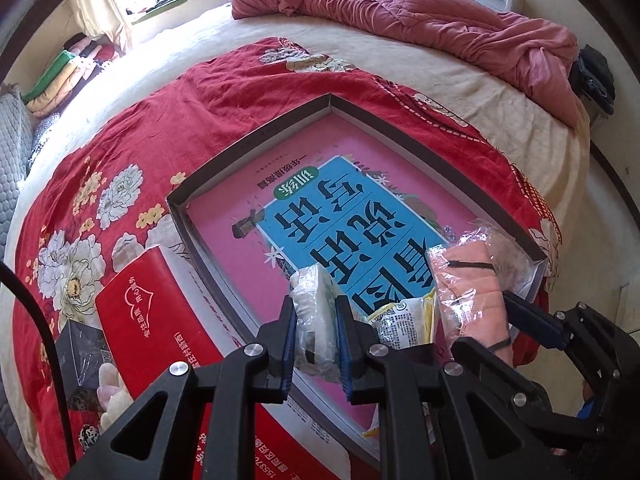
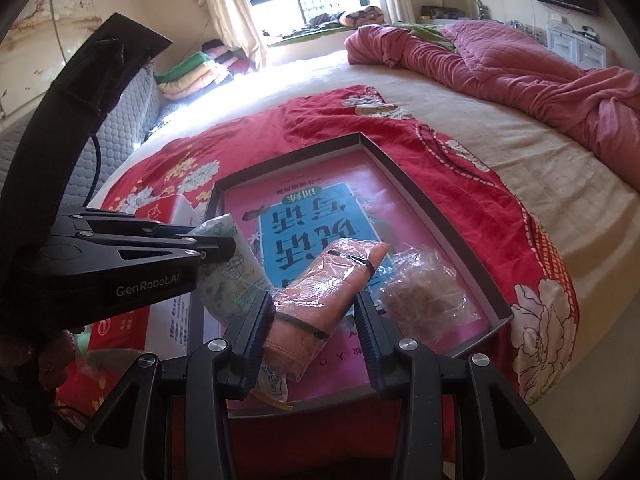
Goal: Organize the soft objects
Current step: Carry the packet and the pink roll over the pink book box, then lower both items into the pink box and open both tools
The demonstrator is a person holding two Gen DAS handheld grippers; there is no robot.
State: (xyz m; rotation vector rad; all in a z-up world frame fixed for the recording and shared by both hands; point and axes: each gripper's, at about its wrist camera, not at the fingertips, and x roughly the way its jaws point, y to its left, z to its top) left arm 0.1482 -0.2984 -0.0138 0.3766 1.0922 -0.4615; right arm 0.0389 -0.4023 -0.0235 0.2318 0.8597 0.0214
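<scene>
1. Your left gripper [image 1: 316, 322] has its fingers [image 1: 289, 332] drawn close and pinched on a white plastic-wrapped soft pack [image 1: 314, 312]. The right wrist view shows this pack [image 2: 230, 264] as greenish-white with a faint print, held over the near left corner of the shallow box tray [image 2: 404, 184].
2. Your right gripper [image 2: 316, 320] has its fingers [image 2: 256, 336] part-way spread and clamped on a pink cloth roll in clear wrap [image 2: 320, 292], bound by two black bands. The roll lies slantwise, its far end over the tray's interior.
3. The tray lies on a red floral sheet [image 1: 132, 136] spread on the bed [image 1: 520, 136]. A pink and blue book cover [image 1: 320, 208] shows on its floor.
4. A crinkled clear bag with brownish contents [image 2: 424, 296] lies in the tray's near right corner, just beside the pink roll.
5. A yellow-and-white printed packet [image 2: 274, 386] sits under the roll's near end, by your right gripper's left finger.
6. A red and white carton [image 1: 144, 304] stands just beside the tray's left wall, close to your left gripper.
7. A pink quilt [image 1: 420, 12] lies bunched at the bed's far side, well apart from the tray.
</scene>
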